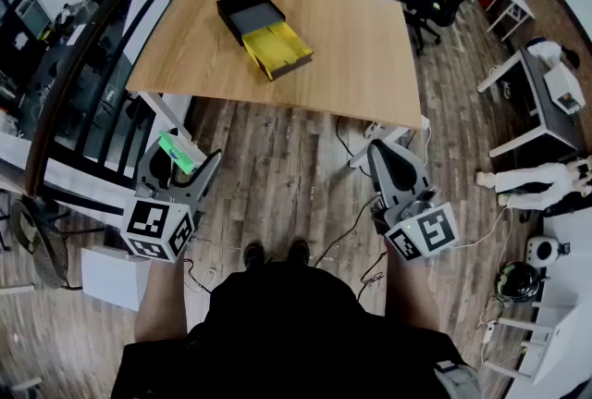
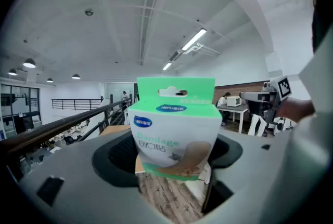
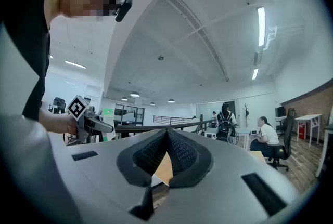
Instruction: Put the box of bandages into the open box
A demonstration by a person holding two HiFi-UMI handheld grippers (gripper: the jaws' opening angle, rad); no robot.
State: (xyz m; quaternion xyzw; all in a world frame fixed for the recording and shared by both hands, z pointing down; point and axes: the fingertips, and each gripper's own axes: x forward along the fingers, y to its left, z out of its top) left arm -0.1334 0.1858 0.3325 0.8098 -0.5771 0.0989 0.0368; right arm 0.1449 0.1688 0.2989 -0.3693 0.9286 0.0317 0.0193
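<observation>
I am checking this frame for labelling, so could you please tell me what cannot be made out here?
Open box contents: head view, too small.
Bandage box print: head view, mostly hidden inside the left gripper.
Table: right gripper view, only a sliver shows between the closed jaws.

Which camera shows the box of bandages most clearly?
The left gripper view: the box of bandages fills its centre, held between the left gripper's jaws, label facing the camera. The head view shows only a small green sliver of it; the right gripper view, a tiny green speck far off.
</observation>
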